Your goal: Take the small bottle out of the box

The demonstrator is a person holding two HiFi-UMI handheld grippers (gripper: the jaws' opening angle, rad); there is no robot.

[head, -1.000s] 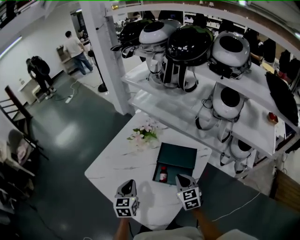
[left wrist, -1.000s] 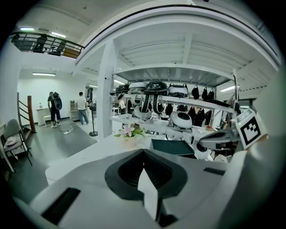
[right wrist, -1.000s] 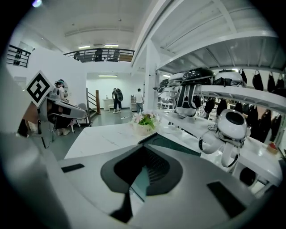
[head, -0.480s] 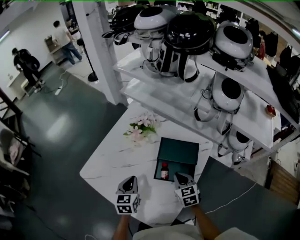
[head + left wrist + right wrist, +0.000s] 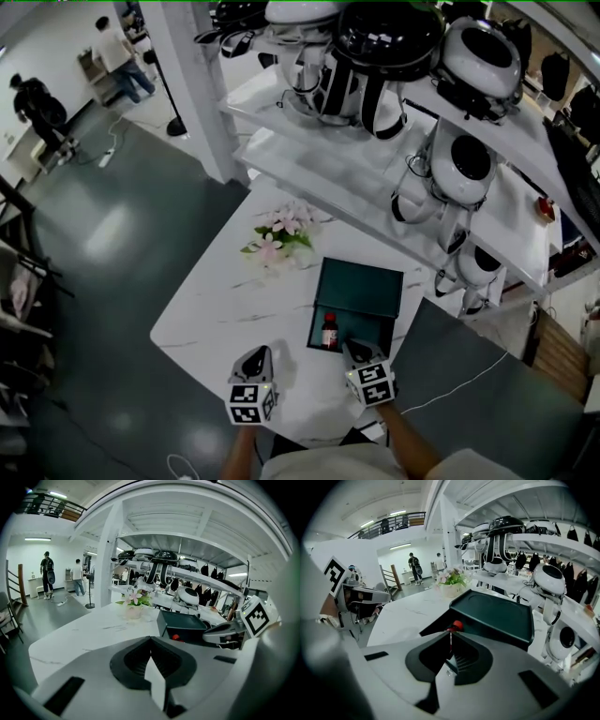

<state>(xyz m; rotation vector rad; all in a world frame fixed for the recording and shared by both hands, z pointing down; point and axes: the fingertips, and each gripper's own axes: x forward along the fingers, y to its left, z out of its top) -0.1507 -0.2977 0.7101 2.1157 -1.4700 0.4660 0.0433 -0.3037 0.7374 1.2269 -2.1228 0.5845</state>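
Observation:
The dark green box [image 5: 357, 289] lies open on the white marble table [image 5: 220, 305]. A small bottle [image 5: 329, 331] with a red cap stands upright in its near left corner. My right gripper [image 5: 349, 345] is shut and empty, with its tip at the box's near edge, just right of the bottle. In the right gripper view the red cap [image 5: 457, 625] shows just beyond the closed right gripper [image 5: 451, 632]. My left gripper [image 5: 255, 353] is shut and empty over the table, left of the box. The left gripper view shows the box [image 5: 182, 626] and the red cap [image 5: 176, 637] ahead to the right.
A pot of pink and white flowers [image 5: 278, 236] stands on the table beyond the box. White shelves [image 5: 375, 178] holding round robot heads run along the table's far right side. Two people [image 5: 112, 56] stand far off at the upper left.
My head view has shifted, so the table sits higher in frame. The right gripper has edged a little closer to the bottle. Both grippers have stayed shut.

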